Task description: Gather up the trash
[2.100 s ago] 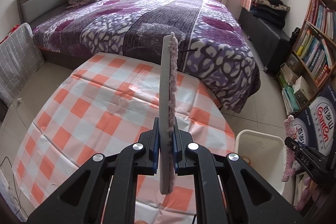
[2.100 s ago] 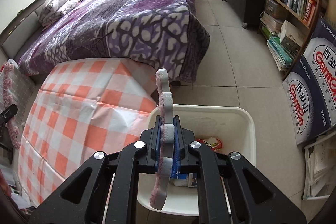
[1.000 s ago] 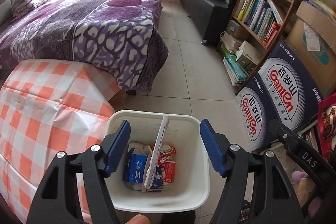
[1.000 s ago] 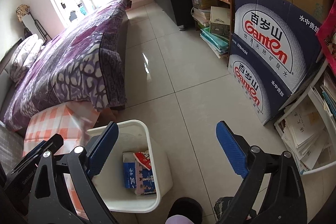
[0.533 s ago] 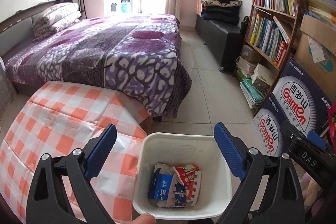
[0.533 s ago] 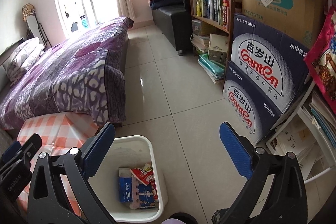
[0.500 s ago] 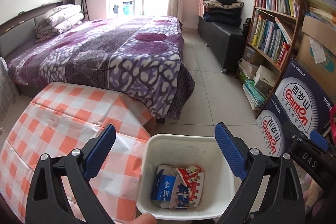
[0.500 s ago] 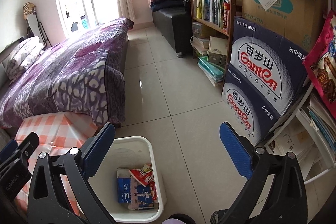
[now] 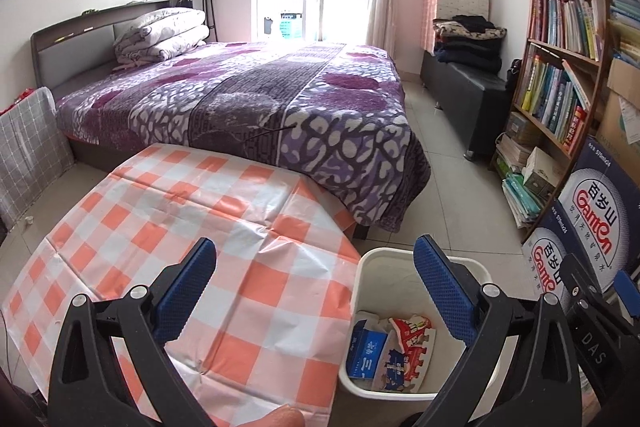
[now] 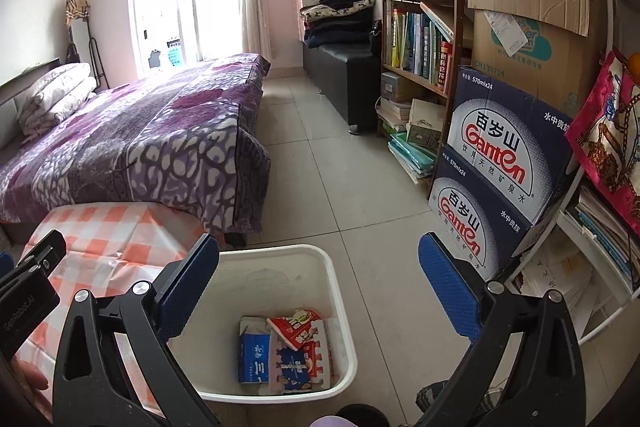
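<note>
Left wrist view: the left tool (image 9: 316,281) has its jaws spread fully wide and opening, with nothing between the pads.
Right wrist view: the right tool (image 10: 318,277) has its jaws spread wide, also empty.
Bin: a white bin (image 9: 472,265) stands on the floor just beside the right edge of the table (image 9: 192,235); from the right wrist view its rim (image 10: 338,291) lies near, below the tool.
Trash: a blue carton (image 10: 254,357), a red wrapper (image 10: 298,331) and a foam puzzle tile (image 10: 280,363) lie together at the bottom of the bin.
Table: the checked orange and white cloth shows no loose item on the part in view; its near left corner is hidden behind the tool.
Floor: the tiles between the bed (image 10: 132,143) and the bookshelf (image 10: 420,27) show no litter.
Done: judged from the contents, at least 3 pieces are binned.
Left: no further trash is visible; the task appears complete or close to it, subject to areas out of view.
</note>
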A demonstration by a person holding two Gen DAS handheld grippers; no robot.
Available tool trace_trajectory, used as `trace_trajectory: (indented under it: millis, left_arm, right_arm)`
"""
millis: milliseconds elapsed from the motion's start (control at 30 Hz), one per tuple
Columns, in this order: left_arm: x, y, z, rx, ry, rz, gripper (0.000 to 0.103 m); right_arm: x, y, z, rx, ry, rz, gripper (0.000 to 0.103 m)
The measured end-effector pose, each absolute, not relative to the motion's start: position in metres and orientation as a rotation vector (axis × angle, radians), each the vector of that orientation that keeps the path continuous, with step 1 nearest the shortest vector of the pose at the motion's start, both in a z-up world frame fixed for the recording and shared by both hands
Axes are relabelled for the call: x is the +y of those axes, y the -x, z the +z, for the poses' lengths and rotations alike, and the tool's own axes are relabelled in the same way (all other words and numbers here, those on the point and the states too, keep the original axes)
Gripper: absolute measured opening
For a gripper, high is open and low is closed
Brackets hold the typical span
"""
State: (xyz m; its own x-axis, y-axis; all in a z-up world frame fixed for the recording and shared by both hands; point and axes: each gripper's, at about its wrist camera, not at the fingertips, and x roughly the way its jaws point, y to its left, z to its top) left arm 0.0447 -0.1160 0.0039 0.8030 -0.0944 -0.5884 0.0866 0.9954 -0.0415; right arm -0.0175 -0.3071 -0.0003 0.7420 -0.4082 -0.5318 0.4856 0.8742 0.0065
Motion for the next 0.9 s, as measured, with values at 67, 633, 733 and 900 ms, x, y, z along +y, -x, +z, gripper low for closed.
trace_trajectory:
  millis: [67,633,733,900]
  left_arm:
    - [-0.106,-0.044,-0.002,0.646,0.008,-0.085,0.096]
    - [-0.076,-0.039,-0.029,0.674,0.025,-0.096,0.096]
    - [-0.076,-0.038,-0.028,0.666,0.023,-0.098,0.096]
    - [-0.078,-0.036,-0.027,0.662,0.014,-0.099,0.096]
  right_arm:
    - [-0.298,0.019,-0.004,0.536,-0.139,-0.493,0.096]
    - [-0.253,0.014,-0.026,0.491,0.012,-0.47,0.096]
    - [-0.253,0.013,-0.026,0.491,0.011,-0.468,0.096]
    - [-0.254,0.015,-0.025,0.479,-0.001,-0.465,0.096]
